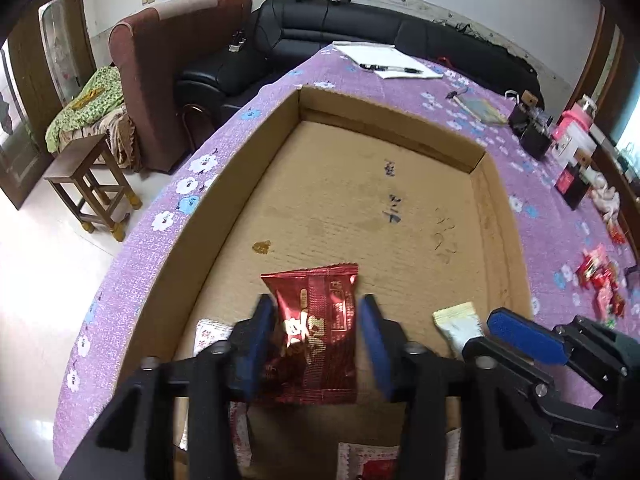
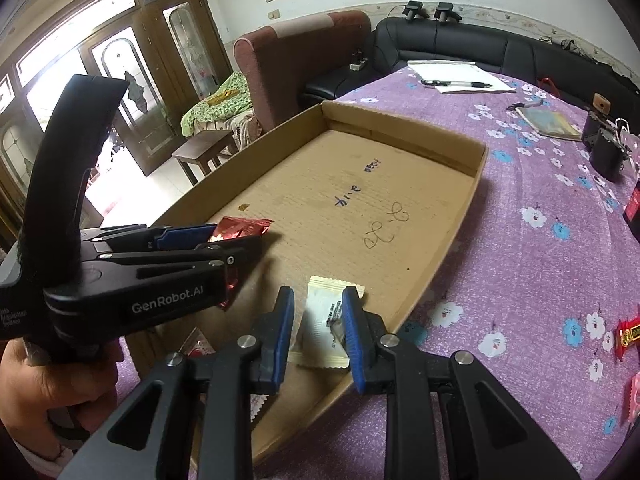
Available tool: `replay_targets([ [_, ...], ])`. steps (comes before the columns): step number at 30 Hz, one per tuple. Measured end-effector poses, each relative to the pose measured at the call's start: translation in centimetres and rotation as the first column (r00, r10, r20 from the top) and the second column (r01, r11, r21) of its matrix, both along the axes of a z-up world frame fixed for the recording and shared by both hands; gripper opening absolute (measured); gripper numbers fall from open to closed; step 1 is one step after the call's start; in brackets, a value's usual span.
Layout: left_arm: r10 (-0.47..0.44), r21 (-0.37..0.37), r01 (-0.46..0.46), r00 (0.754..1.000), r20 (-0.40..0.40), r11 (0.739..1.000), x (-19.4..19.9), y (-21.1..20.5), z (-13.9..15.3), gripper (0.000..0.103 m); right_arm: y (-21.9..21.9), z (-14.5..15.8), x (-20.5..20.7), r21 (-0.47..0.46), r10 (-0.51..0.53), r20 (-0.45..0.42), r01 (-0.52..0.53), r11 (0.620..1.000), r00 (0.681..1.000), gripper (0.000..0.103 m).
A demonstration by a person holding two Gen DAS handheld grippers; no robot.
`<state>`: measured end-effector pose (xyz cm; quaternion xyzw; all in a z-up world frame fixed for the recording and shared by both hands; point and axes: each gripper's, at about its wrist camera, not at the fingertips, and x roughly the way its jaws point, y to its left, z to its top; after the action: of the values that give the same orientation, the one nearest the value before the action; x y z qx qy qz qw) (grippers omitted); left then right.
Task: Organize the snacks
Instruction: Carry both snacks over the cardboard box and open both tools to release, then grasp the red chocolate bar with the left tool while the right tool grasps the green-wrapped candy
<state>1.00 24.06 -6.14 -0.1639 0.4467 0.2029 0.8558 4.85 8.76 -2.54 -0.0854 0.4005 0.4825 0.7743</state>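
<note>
A shallow cardboard tray (image 1: 256, 184) lies on the purple flowered tablecloth; it also shows in the right wrist view (image 2: 460, 240). My left gripper (image 1: 318, 304) is open over the tray's near end, with a red snack packet (image 1: 320, 320) lying between its blue fingers. That packet also shows in the right wrist view (image 2: 244, 227). My right gripper (image 2: 317, 300) is open around a cream-white snack packet (image 2: 326, 320) on the tray floor near the right wall. The cream-white packet also shows in the left wrist view (image 1: 458, 326), with the right gripper's blue finger (image 1: 524, 336) beside it.
Several red and pink snack packets (image 1: 600, 280) lie on the cloth right of the tray, also seen in the right wrist view (image 2: 628, 336). White-and-red packets (image 1: 212, 334) lie at the tray's near end. Paper with pens (image 1: 388, 62), a notebook, black boxes (image 1: 534, 136) sit farther back. A wooden stool (image 1: 92, 184) stands left.
</note>
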Motion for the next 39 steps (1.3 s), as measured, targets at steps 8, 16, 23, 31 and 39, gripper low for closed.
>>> replay_targets([
  [8, -0.001, 0.034, -0.003, 0.995, 0.096, 0.999, -0.7, -1.2, 2.9, 0.084, -6.6, 2.6, 0.0, 0.064, -0.1, 0.063, 0.096, 0.993, 0.993, 0.035],
  [16, -0.118, 0.045, 0.112, 0.983, 0.14, 0.993, 1.0, -6.5, 4.7, 0.084, -20.0, 1.4, 2.5, 0.016, -0.401, 0.145, 0.403, 0.915, 0.905, 0.047],
  [23, -0.283, 0.081, 0.275, 0.953, 0.112, 0.958, 4.3, -13.6, 4.8, 0.086, -27.3, -1.3, 6.0, -0.041, -0.543, 0.092, 0.548, 0.835, 0.835, 0.047],
  [31, -0.428, 0.156, 0.419, 0.903, 0.029, 0.894, 8.2, -20.3, 3.6, 0.086, -26.2, -2.4, 7.1, -0.068, -0.499, 0.093, 0.505, 0.86, 0.862, 0.036],
  [39, -0.483, 0.184, 0.479, 0.875, -0.027, 0.858, 13.0, -23.2, 2.0, 0.086, -25.9, -4.1, 8.2, -0.111, -0.488, 0.063, 0.492, 0.863, 0.871, 0.018],
])
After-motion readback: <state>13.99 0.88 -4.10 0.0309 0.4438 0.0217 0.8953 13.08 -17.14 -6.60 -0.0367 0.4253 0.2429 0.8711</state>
